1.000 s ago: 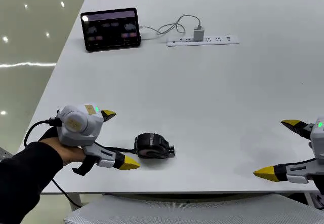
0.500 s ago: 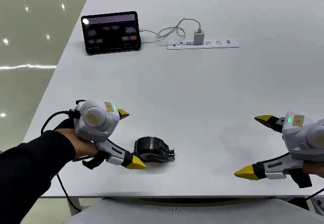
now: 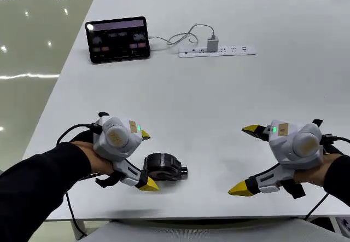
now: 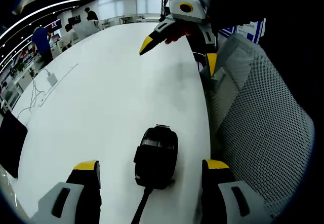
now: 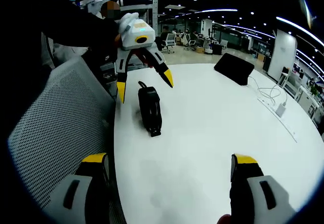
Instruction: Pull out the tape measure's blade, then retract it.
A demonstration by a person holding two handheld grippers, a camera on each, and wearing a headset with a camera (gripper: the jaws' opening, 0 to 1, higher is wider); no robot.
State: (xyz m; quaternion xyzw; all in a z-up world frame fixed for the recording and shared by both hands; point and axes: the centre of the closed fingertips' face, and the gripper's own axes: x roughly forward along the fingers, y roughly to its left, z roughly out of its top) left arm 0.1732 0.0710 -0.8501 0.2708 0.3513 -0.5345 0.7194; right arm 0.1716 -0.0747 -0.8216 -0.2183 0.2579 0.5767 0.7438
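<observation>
Grab stage: left gripper (image 3: 146,160) gapes around the tape measure (image 3: 164,167), right gripper (image 3: 244,159) wide apart too, so next it probably clamps down.

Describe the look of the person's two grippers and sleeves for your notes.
Both the left gripper and right gripper have rounded pale grey bodies, grey-and-black jaws with pointed yellow tips, a green light and a tan sticker. A black cable trails from each. The sleeves are black.

The black tape measure (image 3: 163,167) is being carried by the white surface (image 3: 219,99) near its front edge, blade retracted.
</observation>
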